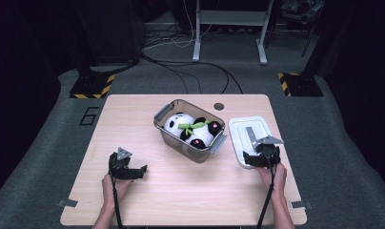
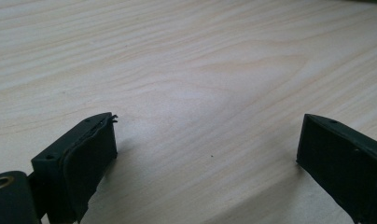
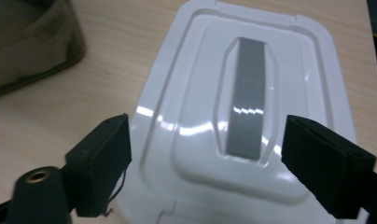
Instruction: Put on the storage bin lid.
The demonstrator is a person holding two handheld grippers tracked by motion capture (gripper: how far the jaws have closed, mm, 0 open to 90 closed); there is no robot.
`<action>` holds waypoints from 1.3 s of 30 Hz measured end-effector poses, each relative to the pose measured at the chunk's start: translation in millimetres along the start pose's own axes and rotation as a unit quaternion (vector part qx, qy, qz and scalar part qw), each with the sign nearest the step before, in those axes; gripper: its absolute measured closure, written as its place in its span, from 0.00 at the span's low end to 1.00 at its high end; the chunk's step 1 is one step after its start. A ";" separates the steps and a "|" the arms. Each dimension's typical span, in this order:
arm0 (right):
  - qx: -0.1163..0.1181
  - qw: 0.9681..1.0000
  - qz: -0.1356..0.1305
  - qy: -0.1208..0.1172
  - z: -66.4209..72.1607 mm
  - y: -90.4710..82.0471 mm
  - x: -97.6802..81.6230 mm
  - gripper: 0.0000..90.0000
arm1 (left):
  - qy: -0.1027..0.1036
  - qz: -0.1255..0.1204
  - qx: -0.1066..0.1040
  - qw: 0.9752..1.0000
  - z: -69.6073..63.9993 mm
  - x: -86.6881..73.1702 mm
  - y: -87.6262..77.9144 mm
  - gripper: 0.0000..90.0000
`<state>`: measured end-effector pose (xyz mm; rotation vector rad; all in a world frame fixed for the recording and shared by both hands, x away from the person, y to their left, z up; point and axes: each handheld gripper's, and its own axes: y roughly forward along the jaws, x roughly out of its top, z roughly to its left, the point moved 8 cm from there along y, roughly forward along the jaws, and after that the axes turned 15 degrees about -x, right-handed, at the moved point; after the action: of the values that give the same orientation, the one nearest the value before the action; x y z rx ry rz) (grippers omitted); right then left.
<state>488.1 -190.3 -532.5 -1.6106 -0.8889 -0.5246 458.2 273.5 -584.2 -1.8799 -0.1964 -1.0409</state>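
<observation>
Right of centre in the high view, our right gripper (image 1: 258, 155) hangs over the near end of the white lid (image 1: 243, 128), jaws apart w/ nothing pinched; the lid lies flat on the table (image 1: 133, 109), just beside the clear tub (image 1: 174, 136) w/ the panda plush (image 1: 190, 129). Lower left, our left gripper (image 1: 131, 171) sits low over bare wood, jaws wide, holding nothing.

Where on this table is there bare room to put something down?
The widest bare patch is the table's left side, from the bin to the left edge and down to the left tool. The near strip between the two tools is bare too. The right is crowded: the white lid lies beside the bin, with the right tool over its near end.
</observation>
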 end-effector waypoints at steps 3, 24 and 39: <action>-0.007 1.000 0.013 0.009 -8.6 20.5 14.6 0.34 | 0.005 0.006 0.001 1.000 -0.9 -0.6 0.6 0.04; 0.008 0.998 0.061 0.022 -11.0 74.2 27.6 0.75 | 0.005 0.006 0.000 1.000 -1.4 -1.0 0.7 0.04; 0.015 0.999 -0.031 0.020 -26.6 -4.2 108.1 0.75 | 0.005 0.006 0.000 1.000 -1.6 -1.1 0.6 0.04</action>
<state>554.4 -187.2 -442.9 -1.5438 -0.9148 -0.5810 456.9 272.2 -585.1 -1.8739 -0.1785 -1.0417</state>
